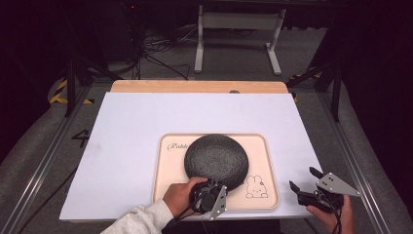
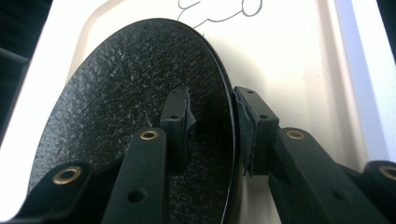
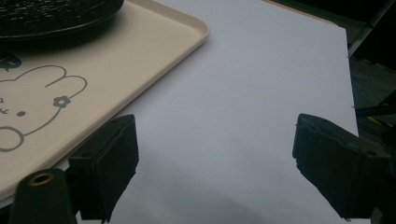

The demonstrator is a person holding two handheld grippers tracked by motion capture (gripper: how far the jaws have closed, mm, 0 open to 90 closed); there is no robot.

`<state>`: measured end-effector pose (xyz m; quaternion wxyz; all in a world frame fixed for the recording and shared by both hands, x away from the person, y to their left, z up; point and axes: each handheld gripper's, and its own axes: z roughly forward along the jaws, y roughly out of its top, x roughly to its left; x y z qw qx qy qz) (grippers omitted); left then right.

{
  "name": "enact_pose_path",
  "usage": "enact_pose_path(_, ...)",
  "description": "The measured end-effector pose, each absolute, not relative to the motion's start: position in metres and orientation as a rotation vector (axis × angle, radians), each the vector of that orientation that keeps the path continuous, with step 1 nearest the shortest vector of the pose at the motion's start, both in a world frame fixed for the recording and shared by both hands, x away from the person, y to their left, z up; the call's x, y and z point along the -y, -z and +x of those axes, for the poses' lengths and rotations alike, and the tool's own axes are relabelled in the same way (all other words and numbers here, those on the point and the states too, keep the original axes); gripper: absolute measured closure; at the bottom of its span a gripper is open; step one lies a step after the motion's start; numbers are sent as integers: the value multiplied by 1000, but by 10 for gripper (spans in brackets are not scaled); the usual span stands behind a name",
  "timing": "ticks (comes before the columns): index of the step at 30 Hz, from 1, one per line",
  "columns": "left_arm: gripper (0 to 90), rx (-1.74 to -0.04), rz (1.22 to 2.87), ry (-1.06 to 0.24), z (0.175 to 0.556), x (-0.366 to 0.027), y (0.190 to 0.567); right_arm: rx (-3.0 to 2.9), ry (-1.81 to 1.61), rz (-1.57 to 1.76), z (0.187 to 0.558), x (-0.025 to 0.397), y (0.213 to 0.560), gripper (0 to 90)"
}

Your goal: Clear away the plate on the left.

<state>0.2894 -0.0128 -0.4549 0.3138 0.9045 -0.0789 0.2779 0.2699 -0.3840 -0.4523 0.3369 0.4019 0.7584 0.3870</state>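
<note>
- In the high view I see the white worktop [image 1: 131, 141] running wide and bare across the upper and left parts of the frame, with plenty of open surface between the tray and its far and left edges.
- The beige tray [image 1: 163, 168] sits in the lower centre of the frame, its near rim close to the worktop's near edge, so there is little room on that side.
- To the right of the tray a strip of bare white surface runs to the worktop's right edge; the right hand-held gripper [image 1: 302, 181] hovers over that strip at lower right, near the corner.
- The black plate [image 1: 216, 158] lies on the tray, towards its upper middle, with the rabbit drawing [image 1: 256, 187] just beside it at lower right.
- My left hand-held gripper [image 2: 210, 116] is at the plate's near rim: one jaw lies over the textured top, the other outside the rim, clamped on the plate's edge.
- In the right gripper view the right hand-held gripper's jaws stand wide apart with nothing between them, above bare white surface; the tray's corner [image 3: 198, 30] is at upper left.
</note>
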Motion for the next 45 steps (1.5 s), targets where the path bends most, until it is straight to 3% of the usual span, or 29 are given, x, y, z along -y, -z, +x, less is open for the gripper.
enact_pose_path(27,558,101,2259,-663,290,0,432,-1969,-1008,1044,269,384,451,144)
enact_pose_path(42,352,29,2238,-697,295,-8,426,-1973,-1007,1041,269,384,451,144)
enact_pose_path(45,264,3,2242,-674,298,-10,424,-1973,-1008,1042,269,384,451,144)
